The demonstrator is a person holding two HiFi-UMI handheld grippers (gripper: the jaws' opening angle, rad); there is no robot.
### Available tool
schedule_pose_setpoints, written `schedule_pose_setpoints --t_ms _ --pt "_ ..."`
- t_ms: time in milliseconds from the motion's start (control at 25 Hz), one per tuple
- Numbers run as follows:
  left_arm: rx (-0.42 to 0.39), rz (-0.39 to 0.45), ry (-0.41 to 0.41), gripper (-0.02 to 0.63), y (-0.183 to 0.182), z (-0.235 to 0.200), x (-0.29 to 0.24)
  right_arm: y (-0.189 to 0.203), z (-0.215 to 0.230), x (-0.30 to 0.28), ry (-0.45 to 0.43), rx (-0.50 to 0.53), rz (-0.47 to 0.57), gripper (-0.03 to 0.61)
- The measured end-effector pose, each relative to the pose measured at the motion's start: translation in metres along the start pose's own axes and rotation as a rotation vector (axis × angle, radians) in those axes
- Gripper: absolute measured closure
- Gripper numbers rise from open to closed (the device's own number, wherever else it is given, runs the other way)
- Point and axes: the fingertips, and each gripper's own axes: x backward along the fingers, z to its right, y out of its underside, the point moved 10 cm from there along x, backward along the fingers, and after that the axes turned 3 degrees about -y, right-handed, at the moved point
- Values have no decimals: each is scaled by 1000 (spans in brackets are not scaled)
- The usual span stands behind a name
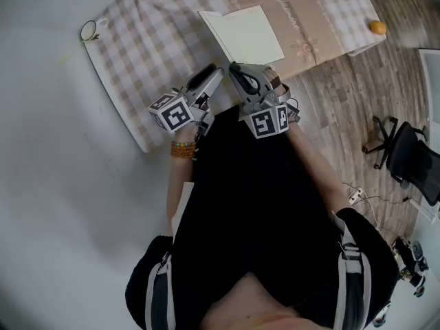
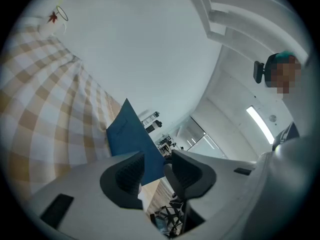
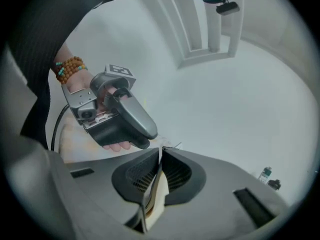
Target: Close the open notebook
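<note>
- The right gripper (image 3: pixel 161 151) is clamped on pages of the notebook (image 1: pixel 242 34)
- The left gripper (image 2: pixel 156 158) is held with jaws apart, the blue cover (image 2: pixel 131 134) seen between them

- A checked cloth (image 1: pixel 137 53) is lying spread before you.
- An orange ball (image 1: pixel 377 27) is sitting near its corner.
- A black chair (image 1: pixel 405 150) is standing on the wooden floor (image 1: pixel 337 115).

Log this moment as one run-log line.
left gripper: open by blue notebook cover | right gripper: shut on cream notebook pages | closing: not yet done
</note>
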Motion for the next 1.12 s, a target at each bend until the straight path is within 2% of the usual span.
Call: schedule_pose_setpoints --t_ms 240,480,680,1120 --pt "10 14 -7 445 -2 -3 3 9 12 7 10 -156 30 555" --pt "16 19 -8 445 0 -6 3 18 21 13 36 -203 35 558" --pt "18 12 -10 445 1 -7 4 27 32 20 98 -220 29 558" --pt "21 -5 -12 445 4 -8 2 66 50 38 221 -331 -81 563"
